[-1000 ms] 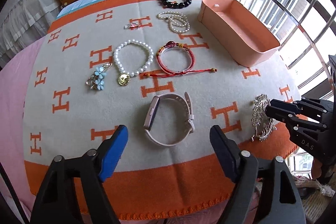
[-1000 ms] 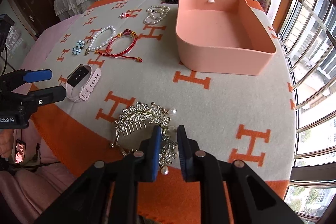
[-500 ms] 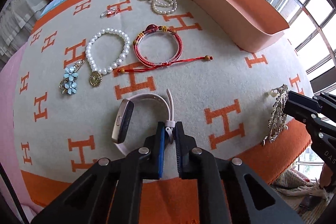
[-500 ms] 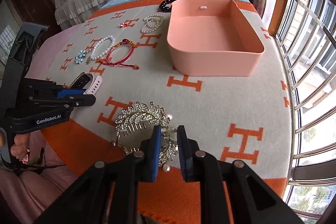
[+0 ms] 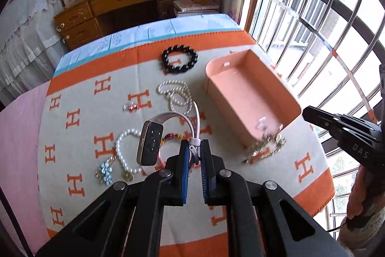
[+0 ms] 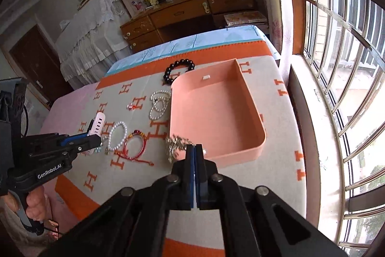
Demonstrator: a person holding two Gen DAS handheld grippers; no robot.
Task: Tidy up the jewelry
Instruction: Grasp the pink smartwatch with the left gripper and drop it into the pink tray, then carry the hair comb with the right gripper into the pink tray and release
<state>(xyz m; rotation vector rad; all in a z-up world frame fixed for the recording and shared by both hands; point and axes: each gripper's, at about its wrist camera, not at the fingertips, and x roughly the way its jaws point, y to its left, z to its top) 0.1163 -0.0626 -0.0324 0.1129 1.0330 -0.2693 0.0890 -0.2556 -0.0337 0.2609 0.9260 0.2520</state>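
Gripping a pink smartwatch [image 5: 154, 141] by its strap, our left gripper [image 5: 194, 155] holds it clear above the orange-and-beige blanket [image 5: 79, 136], pads pinched tight on the band. Our right gripper [image 6: 195, 155] is pressed together on a silver hair comb [image 6: 175, 143], which dangles blurred at the near corner of the peach tray [image 6: 216, 112]. Below on the blanket we see the black bead bracelet [image 5: 180, 59], the pearl necklace [image 5: 176, 94], a pearl bracelet [image 5: 125, 151], a red cord bracelet [image 6: 134, 146] and a blue flower brooch [image 5: 104, 171].
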